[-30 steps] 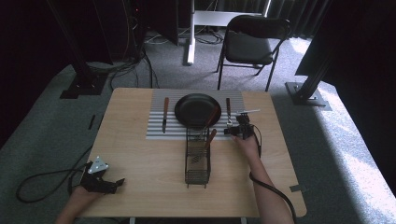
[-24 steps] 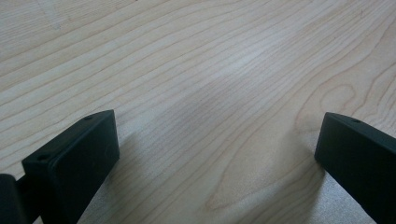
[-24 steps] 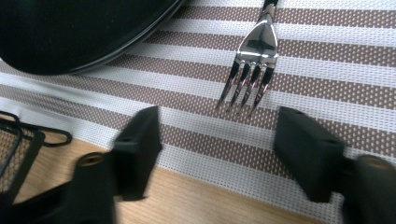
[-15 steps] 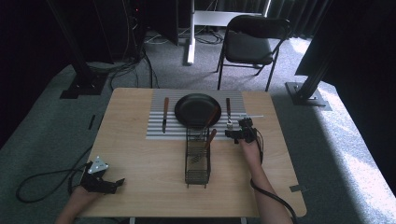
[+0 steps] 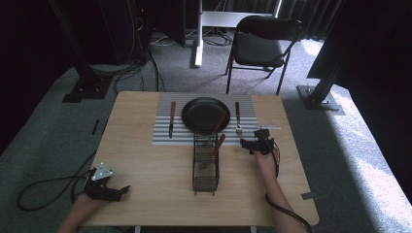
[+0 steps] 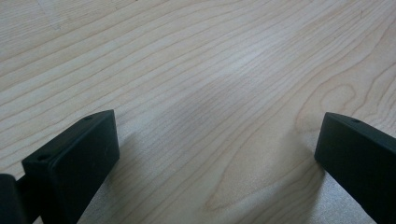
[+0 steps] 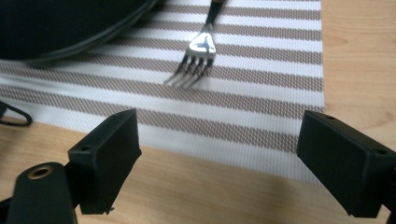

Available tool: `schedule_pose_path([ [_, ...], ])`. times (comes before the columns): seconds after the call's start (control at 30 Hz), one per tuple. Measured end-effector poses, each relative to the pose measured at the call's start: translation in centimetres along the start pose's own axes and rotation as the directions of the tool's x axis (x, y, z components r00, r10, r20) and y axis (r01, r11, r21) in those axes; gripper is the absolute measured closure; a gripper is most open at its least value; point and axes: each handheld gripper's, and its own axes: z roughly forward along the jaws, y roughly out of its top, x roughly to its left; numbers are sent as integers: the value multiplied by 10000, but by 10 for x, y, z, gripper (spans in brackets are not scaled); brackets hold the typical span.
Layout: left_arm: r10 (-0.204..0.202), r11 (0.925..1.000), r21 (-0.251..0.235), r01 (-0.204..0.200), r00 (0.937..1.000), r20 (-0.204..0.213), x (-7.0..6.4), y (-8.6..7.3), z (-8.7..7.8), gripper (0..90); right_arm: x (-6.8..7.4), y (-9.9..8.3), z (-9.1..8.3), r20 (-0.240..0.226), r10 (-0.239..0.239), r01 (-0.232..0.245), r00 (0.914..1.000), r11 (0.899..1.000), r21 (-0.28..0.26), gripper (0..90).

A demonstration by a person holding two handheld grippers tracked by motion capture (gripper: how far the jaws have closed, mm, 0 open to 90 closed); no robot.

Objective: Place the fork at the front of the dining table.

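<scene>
right gripper [image 7: 219,154], jaws spread and empty, hovered near the fork [image 7: 198,49]; light, stiff, likely slippery, best pinched mid-handle.

A black folding chair [image 5: 262,46] stands on grey carpet [image 5: 350,145] beyond the far edge of the light wooden table [image 5: 155,165]. A white desk leg [image 5: 198,34] rises left of the chair, with dark cables [image 5: 131,73] lying on the carpet nearby. Black metal stand feet [image 5: 85,90] sit on the carpet at both far corners of the table.
</scene>
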Motion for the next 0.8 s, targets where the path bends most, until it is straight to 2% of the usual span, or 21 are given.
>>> schedule_pose_path([
  [0.17, 1, 10000, 1, -1, 10000, -1, 0, 0, 0, 0, -2, -10, -6, 321, -76, 77, 9995, 10000, -53, 125],
  [0.27, 1, 10000, -1, -1, 10000, 1, 0, 0, 0, 0, -5, -17, -10, 296, 113, -110, 9995, 9999, -116, 125],
  [0.63, -5, 10000, -6, 5, 10000, -2, 0, 0, 0, 0, -14, -40, -27, 353, 71, -62, 9994, 9997, -252, 125],
  [0.8, 0, 10000, -1, 0, 10000, 0, 0, 0, 0, 0, -18, -52, -37, 557, 133, -114, 9984, 9994, -336, 125],
])
